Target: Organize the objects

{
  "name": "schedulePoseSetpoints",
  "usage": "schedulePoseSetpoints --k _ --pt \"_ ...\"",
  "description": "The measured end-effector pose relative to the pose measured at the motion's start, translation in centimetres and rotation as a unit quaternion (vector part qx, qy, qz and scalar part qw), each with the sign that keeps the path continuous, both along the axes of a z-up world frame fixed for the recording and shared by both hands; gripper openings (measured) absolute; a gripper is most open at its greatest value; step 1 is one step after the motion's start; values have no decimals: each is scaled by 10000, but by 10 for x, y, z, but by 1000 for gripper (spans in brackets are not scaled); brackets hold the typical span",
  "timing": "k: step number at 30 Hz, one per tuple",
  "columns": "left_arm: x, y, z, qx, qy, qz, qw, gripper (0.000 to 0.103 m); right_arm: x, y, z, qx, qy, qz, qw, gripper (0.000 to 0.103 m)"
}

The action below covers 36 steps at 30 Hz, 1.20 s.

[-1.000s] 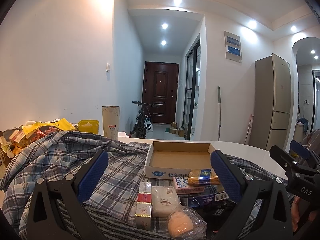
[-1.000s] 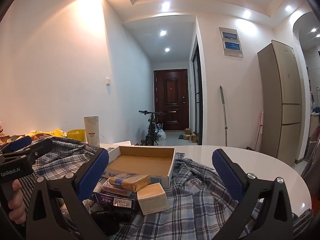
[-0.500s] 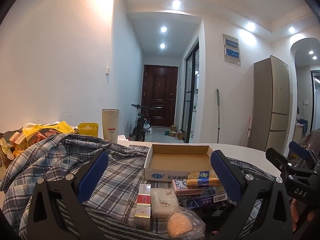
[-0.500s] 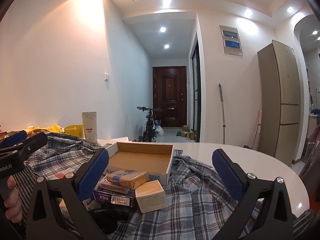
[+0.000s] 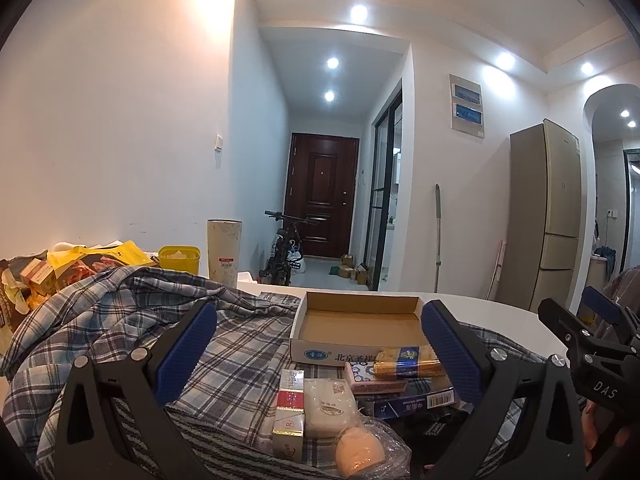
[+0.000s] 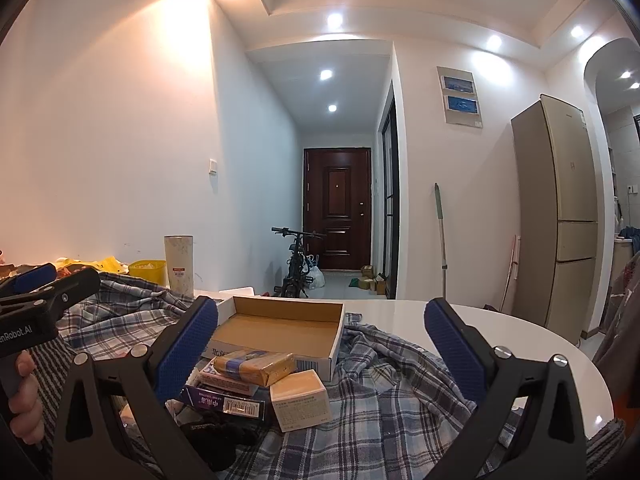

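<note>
An open, empty cardboard box (image 5: 360,330) (image 6: 282,332) rests on a plaid shirt (image 5: 132,320) (image 6: 380,400) spread on a white table. In front of it lie small items: a yellow packet (image 5: 406,357) (image 6: 254,366), a red-and-white carton (image 5: 290,414), a white pouch (image 5: 326,406), a round peach item in plastic (image 5: 358,448), a dark blue box (image 5: 416,402) (image 6: 224,402) and a tan box (image 6: 300,400). My left gripper (image 5: 318,354) is open and empty above them. My right gripper (image 6: 320,354) is open and empty too.
A tall beige cup (image 5: 224,252) (image 6: 179,264) and a yellow tub (image 5: 179,258) stand at the back left beside snack packets (image 5: 72,268). The bare white tabletop (image 6: 500,340) curves off to the right. A fridge (image 5: 556,216) and hallway lie beyond.
Both views have shifted slightly; the box and items sit a touch lower and nearer. Both grippers stay open and empty.
</note>
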State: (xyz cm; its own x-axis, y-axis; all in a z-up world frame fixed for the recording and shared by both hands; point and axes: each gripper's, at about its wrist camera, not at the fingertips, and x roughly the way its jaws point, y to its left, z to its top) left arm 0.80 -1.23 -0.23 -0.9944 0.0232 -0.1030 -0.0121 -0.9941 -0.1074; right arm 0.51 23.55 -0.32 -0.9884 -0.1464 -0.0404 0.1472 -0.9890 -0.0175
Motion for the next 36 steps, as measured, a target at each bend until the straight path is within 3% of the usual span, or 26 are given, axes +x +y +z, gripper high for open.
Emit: schedulePoseSetpoints --k 29,36 --pt "3 0 4 14 -10 9 10000 103 -7 -1 -2 45 -189 -89 9998 103" --pt "1 14 20 -285 -587 -236 9976 103 -12 -1 -2 58 -349 -96 9993 103"
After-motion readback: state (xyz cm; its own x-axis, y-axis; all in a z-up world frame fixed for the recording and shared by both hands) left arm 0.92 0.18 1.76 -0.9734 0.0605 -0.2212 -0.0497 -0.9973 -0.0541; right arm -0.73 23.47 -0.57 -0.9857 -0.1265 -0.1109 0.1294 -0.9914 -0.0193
